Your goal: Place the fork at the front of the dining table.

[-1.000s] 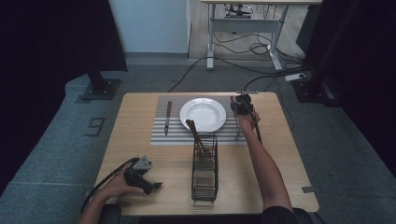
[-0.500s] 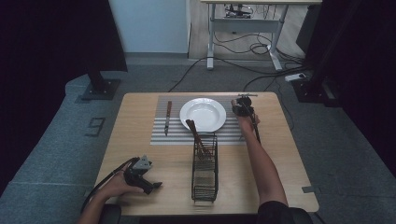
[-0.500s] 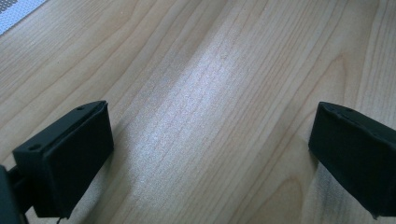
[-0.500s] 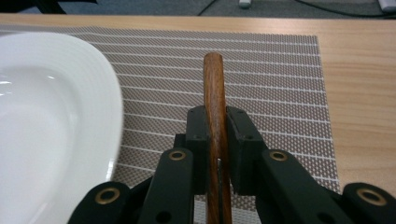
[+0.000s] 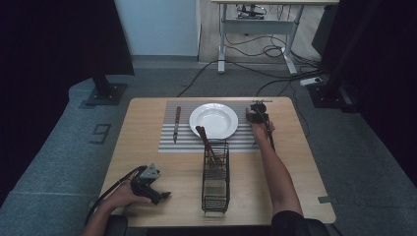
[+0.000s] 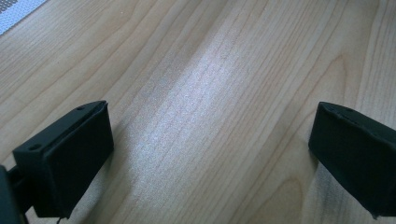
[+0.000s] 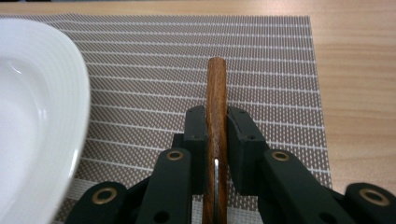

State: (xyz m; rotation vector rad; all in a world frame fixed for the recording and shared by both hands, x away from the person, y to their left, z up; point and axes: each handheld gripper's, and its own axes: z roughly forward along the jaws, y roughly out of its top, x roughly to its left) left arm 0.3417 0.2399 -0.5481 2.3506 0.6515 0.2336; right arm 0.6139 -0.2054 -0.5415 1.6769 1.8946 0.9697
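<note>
Soft overhead light fell evenly on the pale wooden table (image 5: 295, 167), while dark curtains at both sides of the high view swallowed all detail. A broad sheen lay across the wood grain in the left gripper view, whose near jaws were blurred. The white plate (image 7: 32, 116) gleamed, slightly soft at the frame's edge.

One plate (image 5: 213, 121), one mat (image 5: 186, 142) (striped)

Glossy plate (image 5: 214, 120), woven placemat (image 7: 261, 60)
</note>
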